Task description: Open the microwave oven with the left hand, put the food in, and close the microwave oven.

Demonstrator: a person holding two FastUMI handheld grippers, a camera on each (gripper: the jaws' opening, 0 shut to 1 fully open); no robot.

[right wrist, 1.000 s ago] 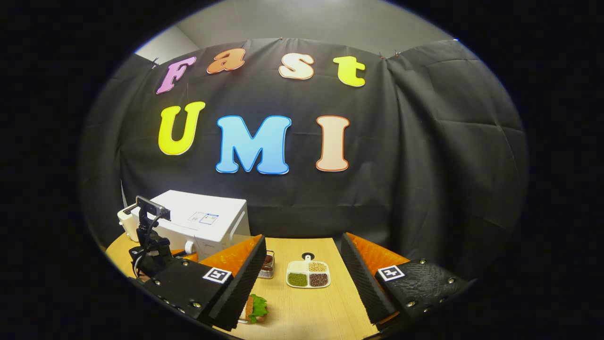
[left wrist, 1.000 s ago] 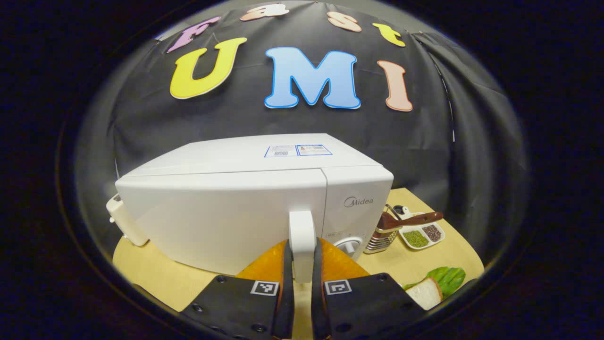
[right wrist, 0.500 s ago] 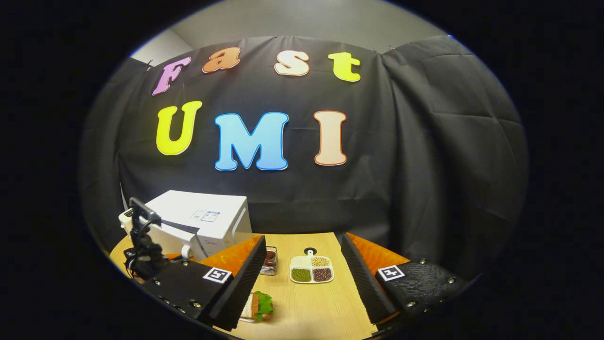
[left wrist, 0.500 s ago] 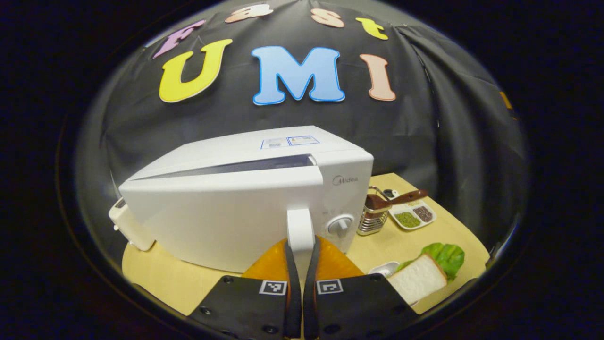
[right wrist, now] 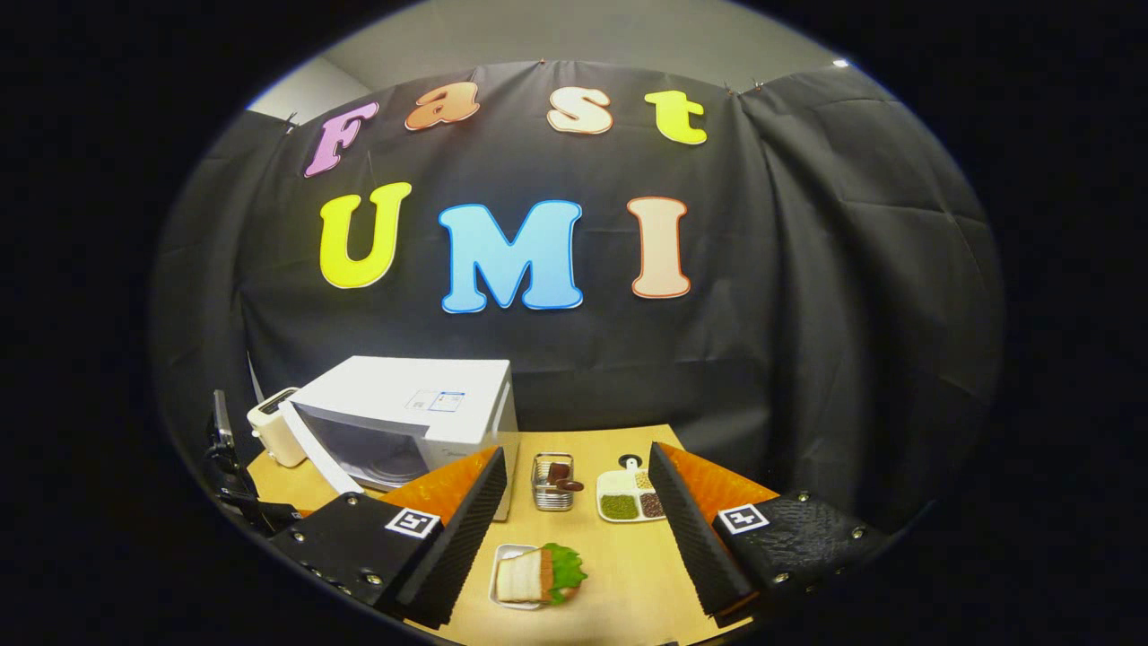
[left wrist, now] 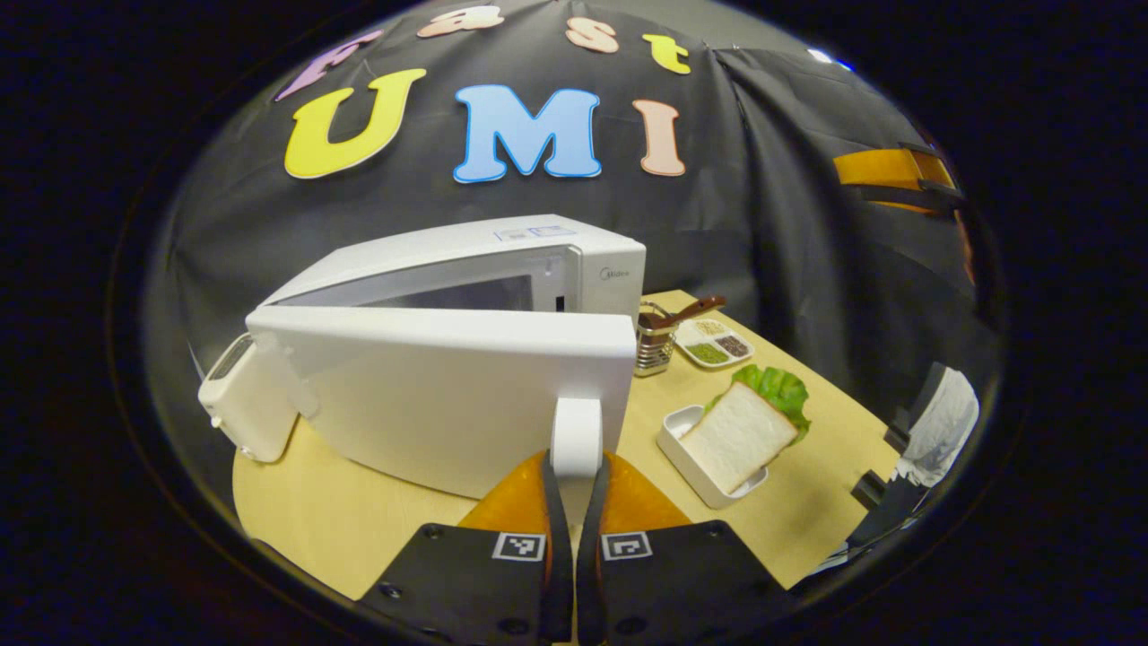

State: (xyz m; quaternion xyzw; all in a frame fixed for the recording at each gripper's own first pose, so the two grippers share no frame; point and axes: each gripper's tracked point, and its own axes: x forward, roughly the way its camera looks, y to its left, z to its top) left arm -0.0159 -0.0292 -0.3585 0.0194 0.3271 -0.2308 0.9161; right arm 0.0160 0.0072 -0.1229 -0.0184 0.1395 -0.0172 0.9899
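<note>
Door work in progress: we see the left gripper [left wrist: 575, 489] clenched on the white upright handle [left wrist: 576, 438] of the white boxy microwave oven [left wrist: 466, 269], whose door [left wrist: 448, 395] stands wider than half a second ago. We judge a steady arc along the hinge best. At four o'clock, the white-bread sandwich [left wrist: 740, 435] waits in its tray; the right gripper [right wrist: 574, 529] hangs released above it.

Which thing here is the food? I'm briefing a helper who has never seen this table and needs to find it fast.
Start at the white microwave on the wooden table; its door stands open. Nearer the camera, past the metal wire basket, a small white tray holds the sandwich. It is the only item made of white bread slices with green lettuce; the sectioned dish beside the basket holds only grains.
</note>
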